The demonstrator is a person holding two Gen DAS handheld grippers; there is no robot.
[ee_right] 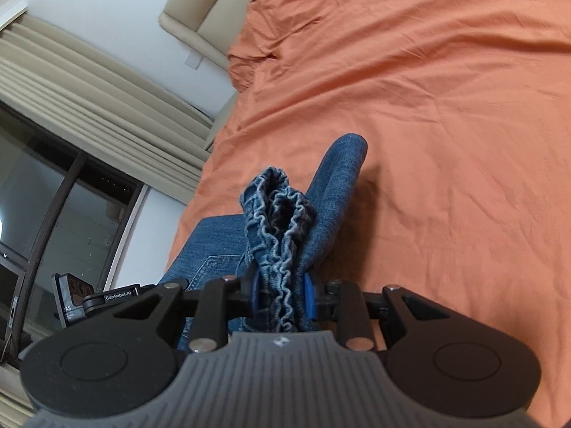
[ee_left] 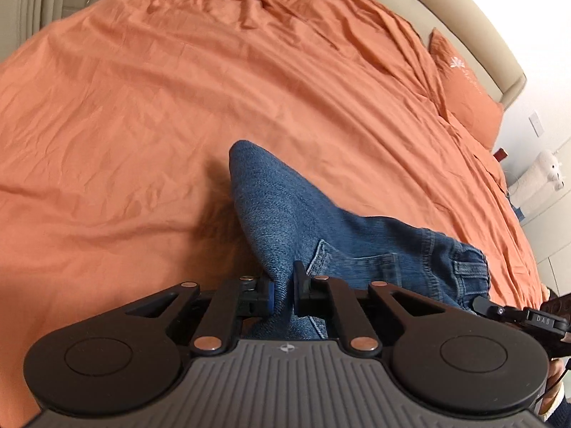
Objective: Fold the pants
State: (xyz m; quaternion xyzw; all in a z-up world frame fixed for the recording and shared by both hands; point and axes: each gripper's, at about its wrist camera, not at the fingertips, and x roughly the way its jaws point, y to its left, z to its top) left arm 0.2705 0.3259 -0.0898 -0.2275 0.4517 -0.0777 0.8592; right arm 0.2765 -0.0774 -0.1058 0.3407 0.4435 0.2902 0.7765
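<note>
Blue denim pants [ee_left: 296, 214] are held up over an orange bed sheet [ee_left: 142, 107]. My left gripper [ee_left: 283, 294] is shut on a fold of the denim beside a back pocket [ee_left: 353, 262]. My right gripper [ee_right: 280, 294] is shut on the gathered elastic waistband [ee_right: 282, 221], which bunches up between the blue pads. The pants [ee_right: 335, 185] hang between the two grippers, with a fold pointing away toward the bed. The right gripper shows at the right edge of the left wrist view [ee_left: 524, 315]. The left gripper shows at the left of the right wrist view [ee_right: 107, 297].
The orange sheet [ee_right: 446, 125] covers the whole bed and is wrinkled. An orange pillow [ee_left: 464, 85] lies against the beige headboard [ee_left: 481, 35]. Beige curtains [ee_right: 89, 78] and a dark window [ee_right: 53, 196] stand beside the bed. A white plush toy [ee_left: 549, 174] sits on a side unit.
</note>
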